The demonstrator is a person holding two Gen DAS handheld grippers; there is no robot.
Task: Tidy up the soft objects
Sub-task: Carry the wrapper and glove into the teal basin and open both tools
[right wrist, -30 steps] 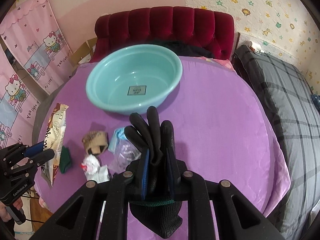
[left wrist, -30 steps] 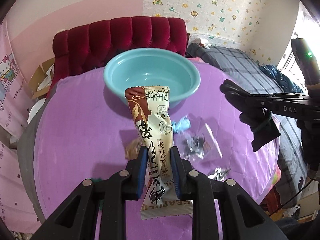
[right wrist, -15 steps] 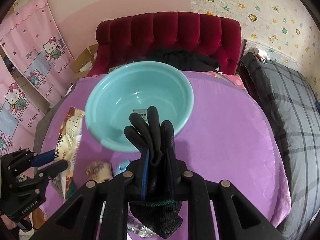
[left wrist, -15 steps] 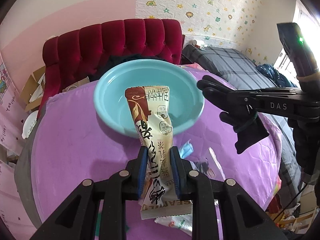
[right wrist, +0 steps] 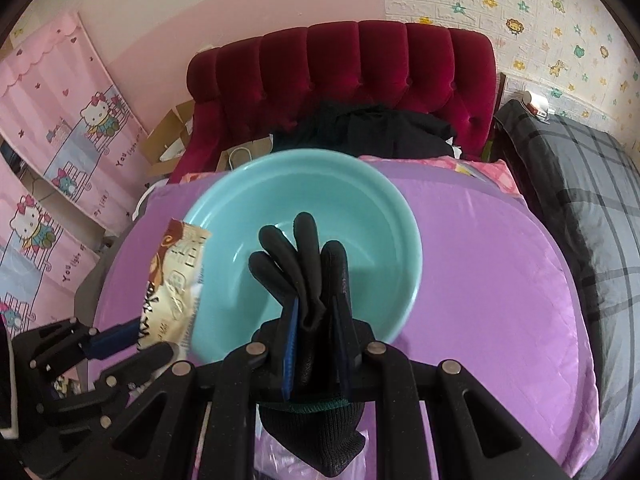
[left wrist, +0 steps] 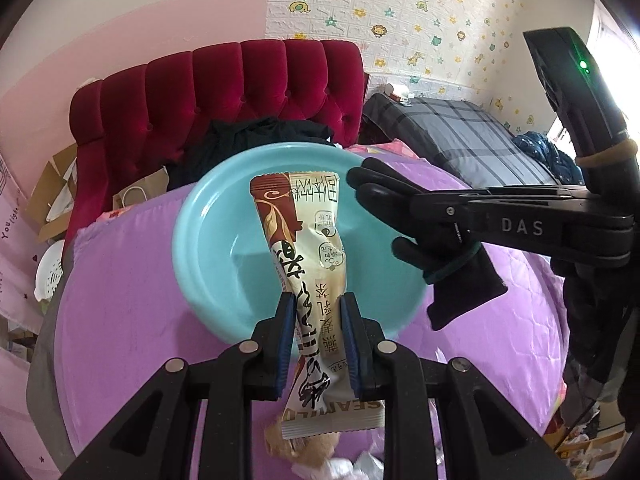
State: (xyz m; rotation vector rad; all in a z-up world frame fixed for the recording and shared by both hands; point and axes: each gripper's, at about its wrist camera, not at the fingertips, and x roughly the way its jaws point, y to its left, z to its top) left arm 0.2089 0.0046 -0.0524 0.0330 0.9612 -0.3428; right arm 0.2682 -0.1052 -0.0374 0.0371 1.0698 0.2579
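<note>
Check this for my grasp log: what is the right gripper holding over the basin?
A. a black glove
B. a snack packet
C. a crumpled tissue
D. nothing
A: the right gripper is clamped on the black glove, whose fingers stick up above the teal basin; the snack packet is in the left gripper.

- Red tufted velvet headboard, upper centre of the right wrist view; dark clothing heaped just below it.
- Grey plaid bedding, right edge.
- 2 pink cartoon-cat hangings, left side.
- Cardboard box and brown paper bag, left of the headboard.
- White brick-pattern wallpaper with animal and flower stickers, upper right of the left wrist view.
- White perforated basket, left edge.
</note>
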